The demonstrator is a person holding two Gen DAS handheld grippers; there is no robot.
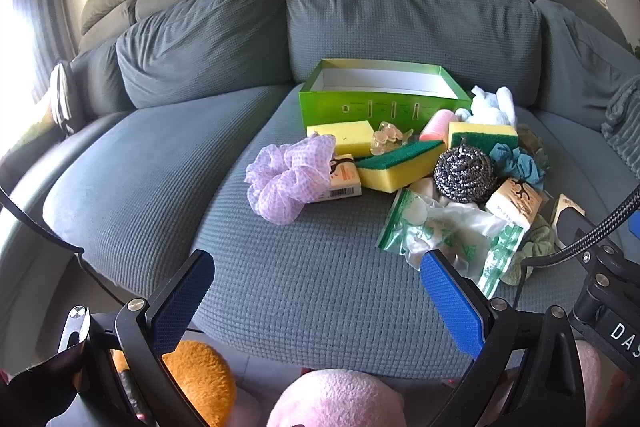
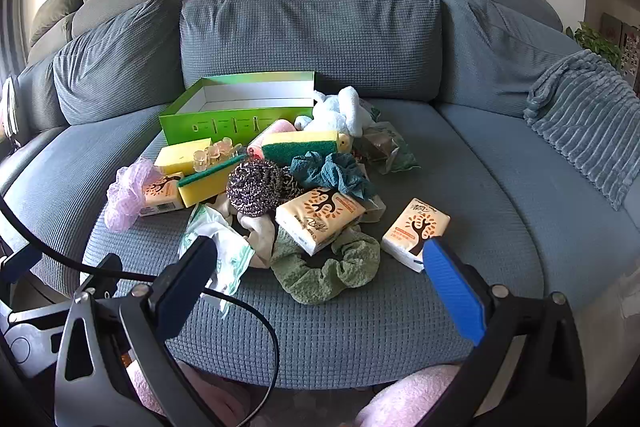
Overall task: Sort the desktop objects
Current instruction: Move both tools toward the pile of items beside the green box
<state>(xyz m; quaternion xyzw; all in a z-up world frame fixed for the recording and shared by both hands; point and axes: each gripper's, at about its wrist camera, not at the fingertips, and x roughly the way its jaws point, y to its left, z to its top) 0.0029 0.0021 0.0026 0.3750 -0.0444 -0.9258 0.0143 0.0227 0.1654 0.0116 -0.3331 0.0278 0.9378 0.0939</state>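
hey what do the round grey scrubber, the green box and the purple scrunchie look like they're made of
Scrubber: coiled metal wire, probably steel, glinting. Green box: glossy printed cardboard, judging by thin walls and white inside. Purple scrunchie: sheer, puckered fabric, gathered in ruffles.

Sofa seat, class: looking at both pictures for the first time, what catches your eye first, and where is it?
A jumbled pile of small household things sits mid-cushion, with the shiny steel scourer at its centre and yellow-green sponges beside it. Behind the pile stands an open, empty green box. A lilac scrunchie lies at the pile's left edge.
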